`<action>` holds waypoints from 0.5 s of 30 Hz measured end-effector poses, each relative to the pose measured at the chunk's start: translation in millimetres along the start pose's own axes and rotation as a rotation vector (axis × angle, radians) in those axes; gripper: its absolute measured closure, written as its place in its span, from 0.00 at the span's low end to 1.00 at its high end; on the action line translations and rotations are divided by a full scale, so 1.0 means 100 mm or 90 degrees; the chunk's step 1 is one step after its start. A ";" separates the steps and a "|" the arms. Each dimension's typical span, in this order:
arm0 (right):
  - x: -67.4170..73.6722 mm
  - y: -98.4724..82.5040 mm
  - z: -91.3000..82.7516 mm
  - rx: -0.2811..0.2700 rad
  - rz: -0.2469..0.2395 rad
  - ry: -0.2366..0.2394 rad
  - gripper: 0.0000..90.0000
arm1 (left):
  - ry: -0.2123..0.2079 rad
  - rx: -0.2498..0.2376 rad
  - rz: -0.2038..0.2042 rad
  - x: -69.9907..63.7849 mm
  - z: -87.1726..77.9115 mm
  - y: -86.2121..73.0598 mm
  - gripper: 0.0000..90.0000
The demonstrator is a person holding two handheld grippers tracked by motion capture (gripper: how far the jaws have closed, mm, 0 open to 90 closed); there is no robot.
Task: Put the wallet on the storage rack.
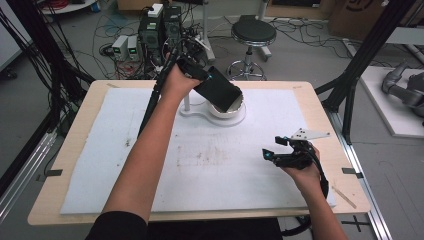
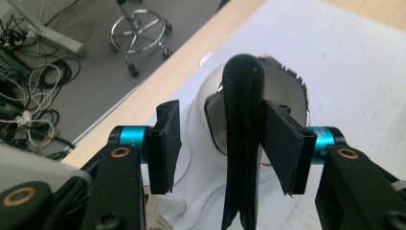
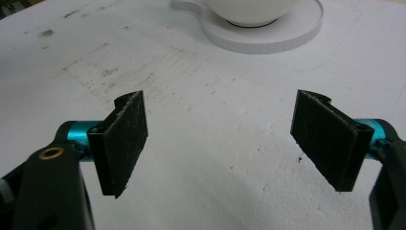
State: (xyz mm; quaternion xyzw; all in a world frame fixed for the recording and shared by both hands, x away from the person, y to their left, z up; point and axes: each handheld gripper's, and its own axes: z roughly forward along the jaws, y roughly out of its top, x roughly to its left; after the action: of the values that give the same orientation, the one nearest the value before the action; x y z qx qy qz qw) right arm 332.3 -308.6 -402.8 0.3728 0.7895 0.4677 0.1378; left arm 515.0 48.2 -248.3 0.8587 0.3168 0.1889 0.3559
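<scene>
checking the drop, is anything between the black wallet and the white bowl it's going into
Nothing visible stands in the way. The black wallet already hangs with its far end inside the rim of the white bowl. The left gripper has its jaws apart: one pad is clear of the wallet, the other lies against it.

**Mostly black and white on my feeds**

I see a flat black wallet [image 1: 218,89] resting in a white bowl [image 1: 235,110] with a shiny silver inside, far centre. The bowl's stand [image 1: 200,112] is plain white. Both my left gripper [image 2: 225,143] and right gripper [image 3: 218,139] have matte black jaws on bright teal collars. The white mat [image 1: 100,165] carries brownish smudges mid-table, and the tabletop [image 1: 50,200] edge is pale wood
</scene>
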 end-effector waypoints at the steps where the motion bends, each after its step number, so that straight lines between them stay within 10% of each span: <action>1: 0.00 0.00 0.00 0.000 0.000 0.001 0.23 | 0.002 -0.006 -0.002 0.00 -0.01 -0.01 0.56; 15: 0.01 0.00 0.03 0.006 0.004 0.019 0.23 | 0.097 0.011 0.005 0.01 0.23 -0.01 0.72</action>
State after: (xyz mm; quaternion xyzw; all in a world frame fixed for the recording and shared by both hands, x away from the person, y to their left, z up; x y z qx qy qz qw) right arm 333.7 -306.0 -404.3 0.3690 0.7923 0.4702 0.1228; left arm 528.3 38.1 -264.1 0.8460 0.3412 0.2524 0.3228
